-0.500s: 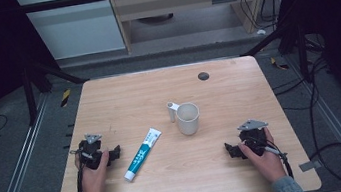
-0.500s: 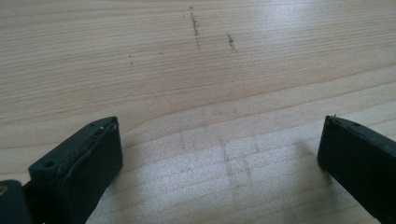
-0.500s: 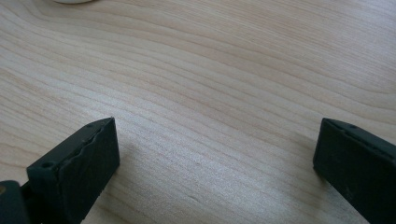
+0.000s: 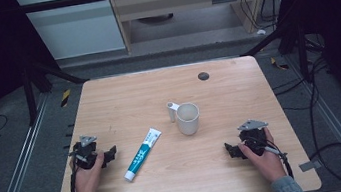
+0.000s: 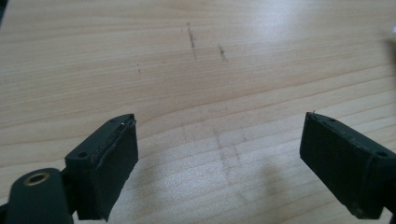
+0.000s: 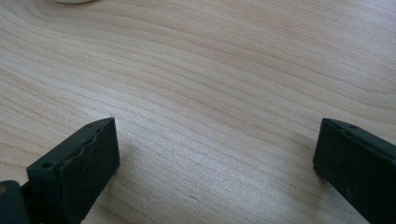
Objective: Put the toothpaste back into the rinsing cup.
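Left gripper [image 4: 109, 152] wide apart on the table [image 4: 228, 93], near the toothpaste tube [image 4: 142, 153], right gripper [image 4: 230, 149] wide apart too, cup [image 4: 188, 118] between.

On the table [image 4: 108, 99] my left gripper [image 4: 108, 154] rests near the left edge and my right gripper [image 4: 231, 149] near the right edge – well apart. The toothpaste tube [image 4: 142, 154] lies slantwise just right of my left gripper. The mug [image 4: 187, 118] stands beyond and left of my right gripper – its handle toward the left. Bare tabletop lies between each pair of jaws.
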`<state>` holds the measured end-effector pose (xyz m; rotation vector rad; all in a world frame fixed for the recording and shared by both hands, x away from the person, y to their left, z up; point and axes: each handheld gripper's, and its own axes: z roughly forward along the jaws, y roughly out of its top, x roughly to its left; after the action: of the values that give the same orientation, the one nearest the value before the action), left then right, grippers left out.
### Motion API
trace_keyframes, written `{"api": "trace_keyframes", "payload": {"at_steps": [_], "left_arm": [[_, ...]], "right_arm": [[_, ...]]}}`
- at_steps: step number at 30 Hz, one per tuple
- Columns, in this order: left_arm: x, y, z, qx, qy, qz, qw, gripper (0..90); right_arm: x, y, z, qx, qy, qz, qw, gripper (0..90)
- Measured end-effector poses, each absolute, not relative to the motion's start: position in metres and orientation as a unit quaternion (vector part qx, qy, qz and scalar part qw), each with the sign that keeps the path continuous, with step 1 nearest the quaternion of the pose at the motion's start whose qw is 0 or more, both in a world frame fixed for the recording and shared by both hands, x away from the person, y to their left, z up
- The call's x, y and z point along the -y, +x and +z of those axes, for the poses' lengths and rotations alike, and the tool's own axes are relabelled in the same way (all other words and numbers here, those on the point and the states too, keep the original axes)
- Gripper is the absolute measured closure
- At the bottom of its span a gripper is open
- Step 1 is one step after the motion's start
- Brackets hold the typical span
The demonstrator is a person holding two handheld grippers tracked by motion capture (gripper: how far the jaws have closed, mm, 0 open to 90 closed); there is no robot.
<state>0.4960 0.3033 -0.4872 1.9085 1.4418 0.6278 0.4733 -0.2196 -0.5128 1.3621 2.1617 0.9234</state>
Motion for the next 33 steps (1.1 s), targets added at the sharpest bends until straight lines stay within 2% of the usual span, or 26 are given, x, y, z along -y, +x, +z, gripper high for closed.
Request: {"api": "trace_keyframes", "payload": {"at_steps": [4,8,14,26,33], "left_arm": [[-0.298,0.484,-0.467,-0.539,0.729,0.242,0.345,9.8],[-0.296,0.472,-0.451,-0.536,0.729,0.211,0.369,10.0],[-0.296,0.467,-0.430,-0.532,0.732,0.222,0.362,10.0],[-0.250,0.480,-0.428,-0.471,0.808,0.198,0.292,8.4],[-0.215,0.503,-0.425,-0.447,0.840,0.174,0.255,8.5]], "right_arm": [[0.220,0.473,-0.513,-0.778,0.490,0.332,0.211,0.6],[0.220,0.473,-0.513,-0.778,0.490,0.332,0.211,0.6],[0.220,0.473,-0.513,-0.778,0.489,0.332,0.211,0.6],[0.220,0.473,-0.513,-0.778,0.489,0.332,0.211,0.7],[0.220,0.473,-0.513,-0.778,0.489,0.332,0.212,0.6]]}}
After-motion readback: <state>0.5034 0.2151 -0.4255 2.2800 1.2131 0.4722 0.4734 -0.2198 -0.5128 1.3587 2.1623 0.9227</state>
